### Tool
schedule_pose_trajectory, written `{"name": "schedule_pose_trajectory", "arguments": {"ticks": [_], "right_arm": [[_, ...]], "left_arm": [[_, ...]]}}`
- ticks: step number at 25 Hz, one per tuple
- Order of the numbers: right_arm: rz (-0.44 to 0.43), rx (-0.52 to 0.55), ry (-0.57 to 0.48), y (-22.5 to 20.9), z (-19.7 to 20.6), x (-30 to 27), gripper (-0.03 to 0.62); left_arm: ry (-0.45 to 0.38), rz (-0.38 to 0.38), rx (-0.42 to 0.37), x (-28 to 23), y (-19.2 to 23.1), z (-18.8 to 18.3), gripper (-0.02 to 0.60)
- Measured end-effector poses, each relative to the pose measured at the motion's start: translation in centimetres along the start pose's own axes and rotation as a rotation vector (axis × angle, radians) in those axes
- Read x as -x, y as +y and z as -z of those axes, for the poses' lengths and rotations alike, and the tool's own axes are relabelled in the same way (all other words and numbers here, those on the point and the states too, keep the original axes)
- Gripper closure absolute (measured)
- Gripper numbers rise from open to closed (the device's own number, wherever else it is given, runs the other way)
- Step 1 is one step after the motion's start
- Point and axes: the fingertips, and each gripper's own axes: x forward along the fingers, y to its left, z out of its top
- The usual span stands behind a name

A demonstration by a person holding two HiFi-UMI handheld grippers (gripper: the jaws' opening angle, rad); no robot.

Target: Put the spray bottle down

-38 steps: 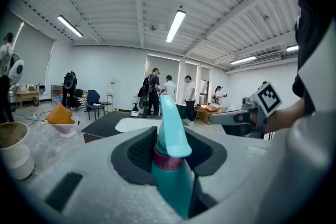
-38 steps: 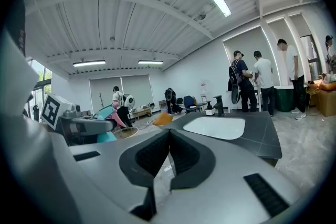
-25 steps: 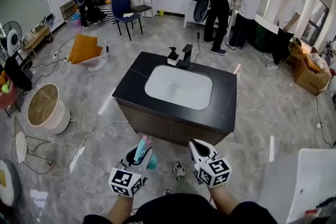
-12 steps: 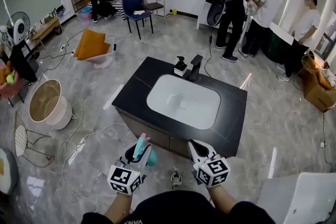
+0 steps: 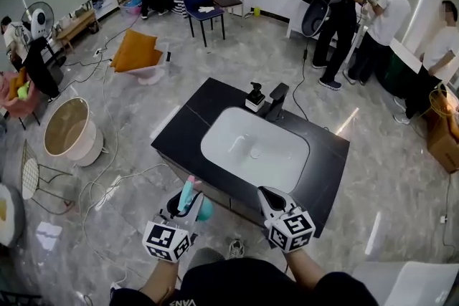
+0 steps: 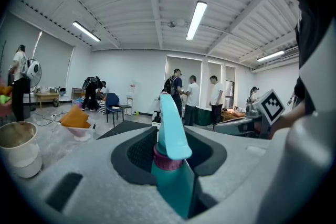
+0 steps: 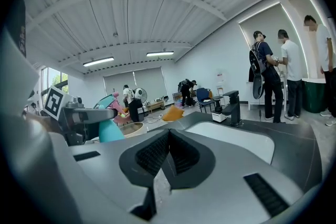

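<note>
Head view, counter (image 5: 188, 127): black top with a white basin (image 5: 254, 148) sunk in it, faucet (image 5: 277, 99) and a small dispenser (image 5: 254, 95) at the far edge; bare black surface along the near edge, just ahead of both tools.
Left tool (image 5: 188, 203): partly closed, jaws clamped on the spray bottle; held roughly level in the air, short of the counter's near edge as far as this view shows.
Right tool (image 5: 267, 197): jaws brought together, nothing between them; beside the left tool, apart from the bottle.
Spray bottle (image 5: 191, 197): teal body, pink collar, pale blue trigger head; upright between the left tool's jaws, body pinched by the pads, head standing above them; resting on no surface.
Done so far: bottle in a firm grip and near the counter; not yet set down.
Left to do: likely a reach over the near edge, base lowered onto the bare black top clear of the basin, jaws spread, tool drawn back without tipping the bottle.
</note>
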Motion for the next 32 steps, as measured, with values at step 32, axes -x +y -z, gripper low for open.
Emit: {"name": "schedule_pose_trajectory", "arguments": {"ticks": [32], "right_arm": [[0.182, -0.099, 0.050, -7.6, -1.6, -15.0, 0.592]], "left_arm": [[0.002, 0.155, -0.072, -20.0, 14.6, -3.3, 0.443]]}}
